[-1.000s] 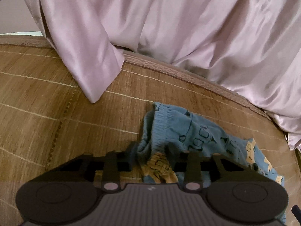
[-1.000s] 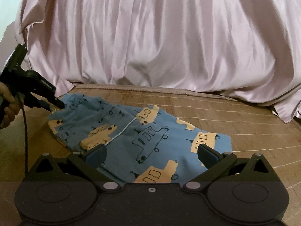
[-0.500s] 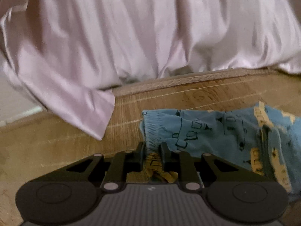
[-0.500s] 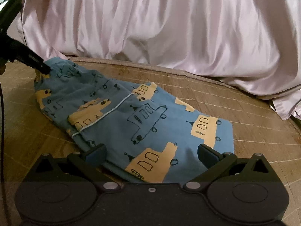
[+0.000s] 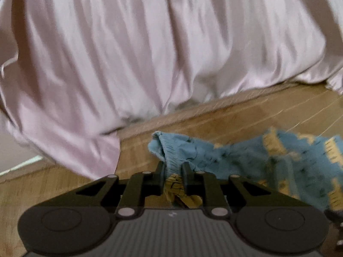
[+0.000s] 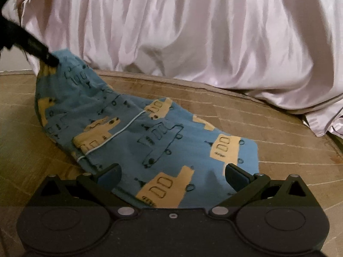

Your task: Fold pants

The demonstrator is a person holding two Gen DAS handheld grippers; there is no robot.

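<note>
The left gripper (image 5: 173,167) pinches one end of the blue pants (image 6: 150,141) and lifts it off the brown mat (image 6: 289,150), while the right gripper (image 6: 172,171) hangs wide apart over the flat end, near the pink sheet (image 6: 193,32).

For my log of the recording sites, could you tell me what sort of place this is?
Probably a bedroom at home: a woven mat like a bed mat, a bunched pale satin cover behind it, and child's printed pants lying on the mat.
</note>
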